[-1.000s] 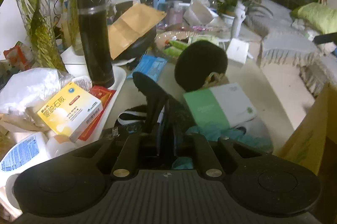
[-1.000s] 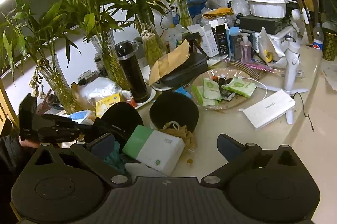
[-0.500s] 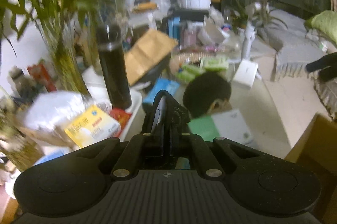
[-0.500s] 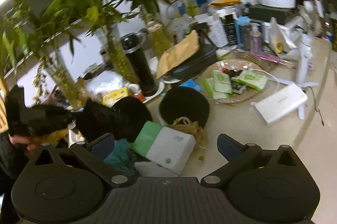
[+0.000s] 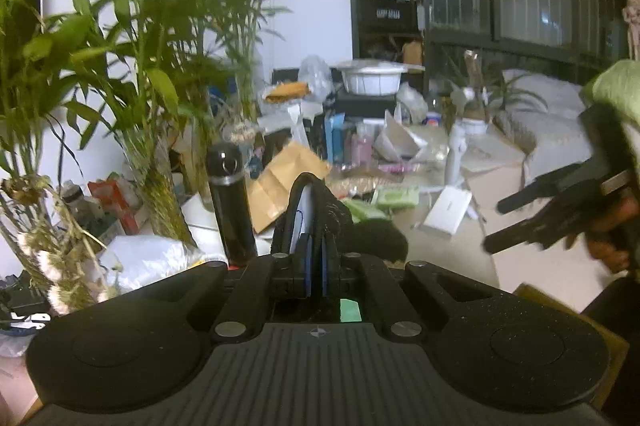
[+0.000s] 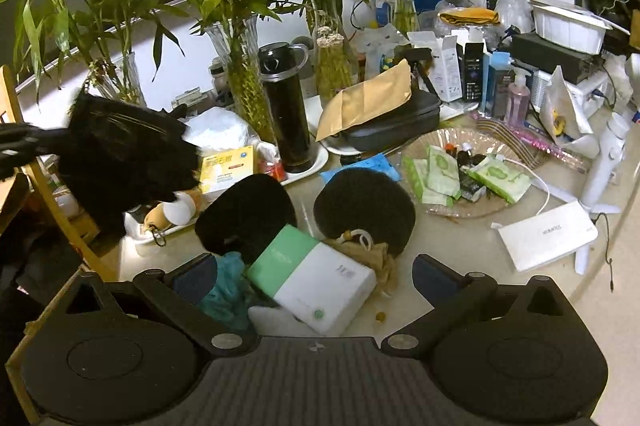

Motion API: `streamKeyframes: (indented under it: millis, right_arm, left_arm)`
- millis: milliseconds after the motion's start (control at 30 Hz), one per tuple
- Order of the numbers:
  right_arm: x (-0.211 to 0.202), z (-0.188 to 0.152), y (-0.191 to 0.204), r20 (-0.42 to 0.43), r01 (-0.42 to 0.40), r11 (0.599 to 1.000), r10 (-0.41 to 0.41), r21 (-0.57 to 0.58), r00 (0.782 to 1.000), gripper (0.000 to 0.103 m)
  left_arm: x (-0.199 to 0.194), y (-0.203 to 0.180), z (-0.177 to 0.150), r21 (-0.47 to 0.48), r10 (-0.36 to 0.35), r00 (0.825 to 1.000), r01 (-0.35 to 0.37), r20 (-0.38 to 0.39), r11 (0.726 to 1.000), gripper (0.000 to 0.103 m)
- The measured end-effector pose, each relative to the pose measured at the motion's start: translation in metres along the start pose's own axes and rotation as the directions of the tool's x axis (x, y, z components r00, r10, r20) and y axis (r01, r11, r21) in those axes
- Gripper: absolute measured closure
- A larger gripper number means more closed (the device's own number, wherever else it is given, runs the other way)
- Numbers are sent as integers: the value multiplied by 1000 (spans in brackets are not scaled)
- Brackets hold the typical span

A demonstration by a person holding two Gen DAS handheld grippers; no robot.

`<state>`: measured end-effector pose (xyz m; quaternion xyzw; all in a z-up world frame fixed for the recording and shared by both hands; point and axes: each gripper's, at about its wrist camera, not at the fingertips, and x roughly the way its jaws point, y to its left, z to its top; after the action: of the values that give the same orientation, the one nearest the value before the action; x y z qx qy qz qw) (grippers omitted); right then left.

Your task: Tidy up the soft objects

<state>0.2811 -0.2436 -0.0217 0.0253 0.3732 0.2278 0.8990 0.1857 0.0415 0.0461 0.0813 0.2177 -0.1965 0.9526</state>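
My left gripper [image 5: 315, 246] is shut on a black fuzzy fabric piece [image 5: 304, 202] with a white label, held up above the table. The right wrist view shows that same black piece [image 6: 120, 162] hanging in the air at the far left. My right gripper [image 6: 316, 276] stands open low over the table's near edge, with nothing pressed between its pads. Below it lie a green-and-white tissue pack [image 6: 316, 286], a teal cloth [image 6: 228, 290] and a beige drawstring pouch [image 6: 368, 250]. Two black round soft pads [image 6: 248, 214] [image 6: 364, 210] rest flat behind them.
A black flask [image 6: 286, 114] stands on a white tray among glass vases of bamboo [image 6: 244, 74]. To the right are a glass dish of wipe packets [image 6: 472, 170] and a white box [image 6: 548, 234]. A wooden frame [image 6: 40, 182] runs along the left edge. Bottles and boxes crowd the back.
My left gripper has risen off the table with the black fabric piece in it. The right gripper has drifted a little sideways and stays open.
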Motion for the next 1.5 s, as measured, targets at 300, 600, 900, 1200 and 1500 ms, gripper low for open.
streamKeyframes:
  millis: [300, 600, 900, 1200, 1500]
  right_arm:
    - [26, 6, -13, -11, -4, 995, 3, -99, 1000, 0]
    - [74, 9, -37, -3, 36, 987, -37, -155, 999, 0]
    - [126, 20, -43, 29, 53, 981, -48, -188, 998, 0]
    - [180, 30, -43, 8, 56, 974, -56, -219, 998, 1]
    - [197, 34, -50, -9, 36, 985, -38, -170, 999, 34]
  left_arm:
    - [-31, -2, -1, -81, 28, 998, -24, 49, 996, 98]
    - [-51, -9, -10, -76, 63, 993, -55, 102, 996, 98]
    - [-51, -3, -18, -131, 9, 994, 5, 111, 991, 98]
    - [-57, -6, -25, -103, -18, 993, 31, 120, 994, 98]
    - [-54, -7, -28, -111, -35, 993, 47, 112, 993, 98]
